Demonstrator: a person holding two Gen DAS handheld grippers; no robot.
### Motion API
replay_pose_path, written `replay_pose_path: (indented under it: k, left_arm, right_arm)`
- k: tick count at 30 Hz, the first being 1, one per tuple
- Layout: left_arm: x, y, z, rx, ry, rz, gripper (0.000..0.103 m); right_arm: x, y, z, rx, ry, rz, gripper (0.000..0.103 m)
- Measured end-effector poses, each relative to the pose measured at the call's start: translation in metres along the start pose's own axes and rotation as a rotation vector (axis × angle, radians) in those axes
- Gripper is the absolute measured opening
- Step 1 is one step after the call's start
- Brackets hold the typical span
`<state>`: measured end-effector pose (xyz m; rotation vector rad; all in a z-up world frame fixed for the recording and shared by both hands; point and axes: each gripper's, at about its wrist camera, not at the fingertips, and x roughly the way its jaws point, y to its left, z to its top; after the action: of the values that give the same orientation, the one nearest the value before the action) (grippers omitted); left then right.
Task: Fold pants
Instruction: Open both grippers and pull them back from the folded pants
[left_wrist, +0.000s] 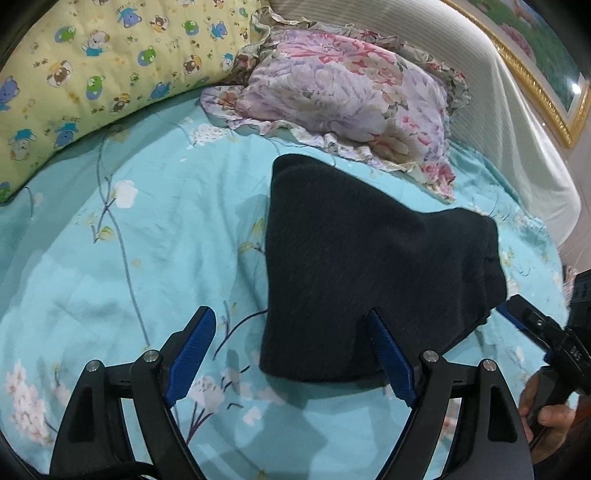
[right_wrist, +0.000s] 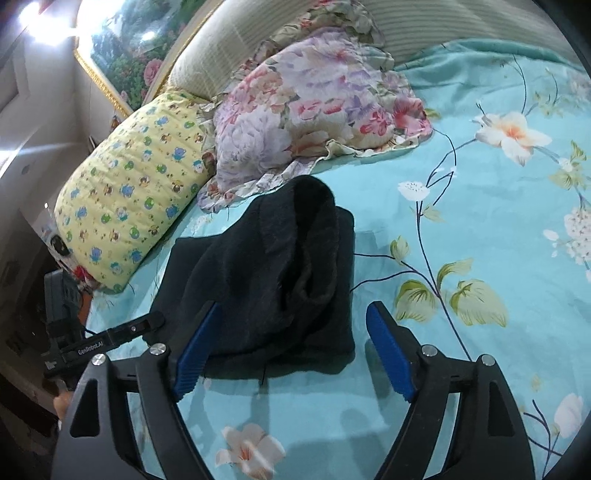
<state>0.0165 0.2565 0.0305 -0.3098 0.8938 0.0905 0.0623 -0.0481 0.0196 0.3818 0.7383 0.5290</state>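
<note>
A: Any writing you can read?

B: One label. In the right wrist view, the left hand-held gripper (right_wrist: 147, 323) reaches in from the left edge, and white letters on its black arm read "GenRobot.AI". The yellow pillow has small print among the bears, too tiny to make out.

A: And the pants?

B: The black pants (left_wrist: 362, 266) lie folded into a thick bundle on the bed (left_wrist: 155, 229), just in front of the pillows. A fuzzy rolled opening shows on top in the right wrist view.

A: The grippers?

B: Both have their blue pads spread apart, clamped on nothing. The left one (left_wrist: 295, 350) has its right pad against the near edge of the pants. The right hand-held gripper (right_wrist: 291, 347) sits at the near edge too, its left pad over the fabric.

A: The room?

B: Turquoise sheet printed with blossoms and branches. A yellow bear-print pillow (right_wrist: 133, 192) and a ruffled floral pillow (right_wrist: 306, 122) lean against a ribbed cream headboard (left_wrist: 509, 110). Above it hangs a gold-framed flower picture (right_wrist: 125, 51).
</note>
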Motion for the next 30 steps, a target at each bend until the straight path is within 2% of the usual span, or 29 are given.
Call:
replay_pose_path:
  k: [5, 16, 18, 24, 30]
  left_arm:
    - [-0.004, 0.001, -0.009, 0.006, -0.002, 0.013, 0.085]
    - [-0.019, -0.027, -0.028, 0.149, -0.071, 0.144, 0.085]
    - [-0.02, -0.032, -0.032, 0.168, -0.079, 0.174, 0.088]
    - [-0.009, -0.04, -0.043, 0.22, -0.032, 0.226, 0.089]
    - [-0.01, -0.041, -0.053, 0.221, -0.055, 0.178, 0.09]
  right_arm:
    - [0.002, 0.008, -0.011, -0.05, 0.018, -0.031, 0.083]
    - [-0.006, 0.034, -0.026, -0.172, -0.021, -0.087, 0.087]
    - [-0.007, 0.038, -0.029, -0.188, -0.02, -0.089, 0.088]
    - [-0.005, 0.051, -0.041, -0.245, -0.006, -0.107, 0.09]
    - [-0.001, 0.062, -0.052, -0.299, -0.004, -0.114, 0.092]
